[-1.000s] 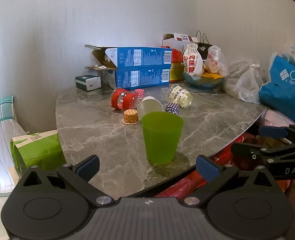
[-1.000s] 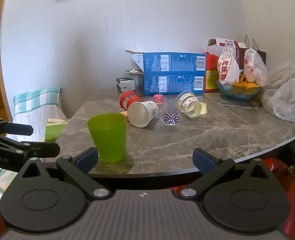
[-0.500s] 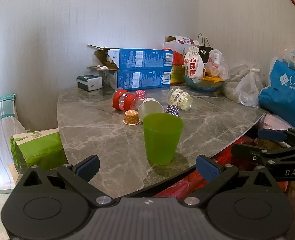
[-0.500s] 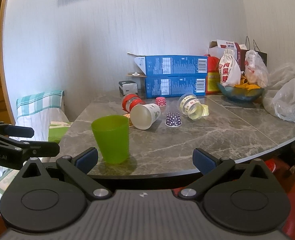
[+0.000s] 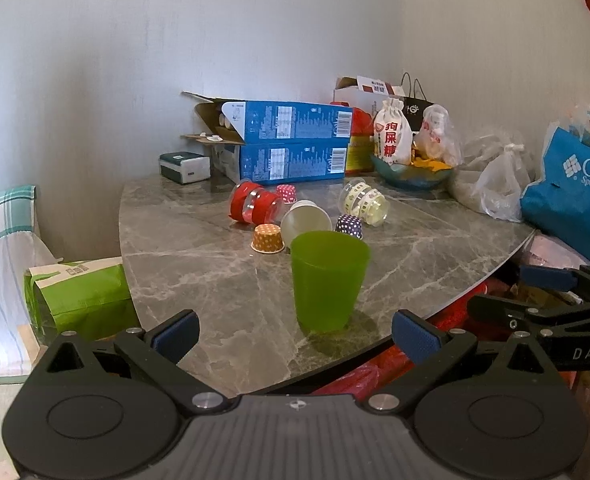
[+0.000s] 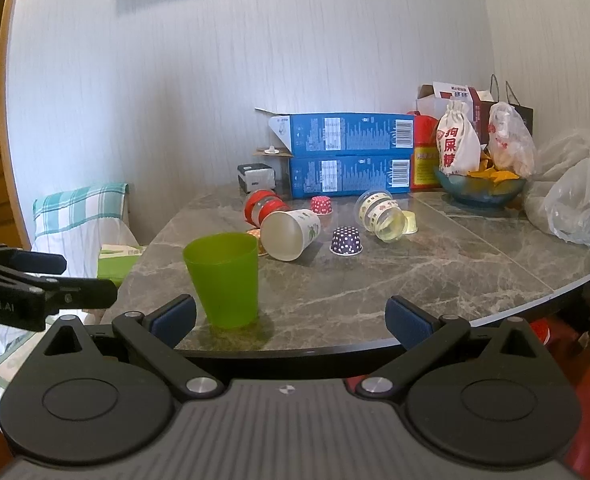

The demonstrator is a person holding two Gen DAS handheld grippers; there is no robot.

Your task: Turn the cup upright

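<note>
A green plastic cup (image 5: 327,280) stands upright, mouth up, near the front edge of the grey marble table (image 5: 199,256); it also shows in the right wrist view (image 6: 225,280). My left gripper (image 5: 295,334) is open and empty, just short of the cup. My right gripper (image 6: 291,318) is open and empty, off the table's front edge, with the cup ahead to its left. A white paper cup (image 6: 291,232) lies on its side behind it. A red cup (image 6: 261,208) and a clear banded cup (image 6: 377,210) also lie on their sides.
Small cupcake liners, purple (image 6: 347,241), pink (image 6: 321,205) and orange (image 5: 269,239), sit upside down among the cups. Two stacked blue boxes (image 6: 349,156), a bowl with bags (image 6: 481,188) and plastic bags (image 6: 575,204) line the back and right. A chair (image 6: 83,220) stands left.
Both grippers have drawn back and risen slightly from the table; the green cup stands where it was. Nothing was gripped or released.
</note>
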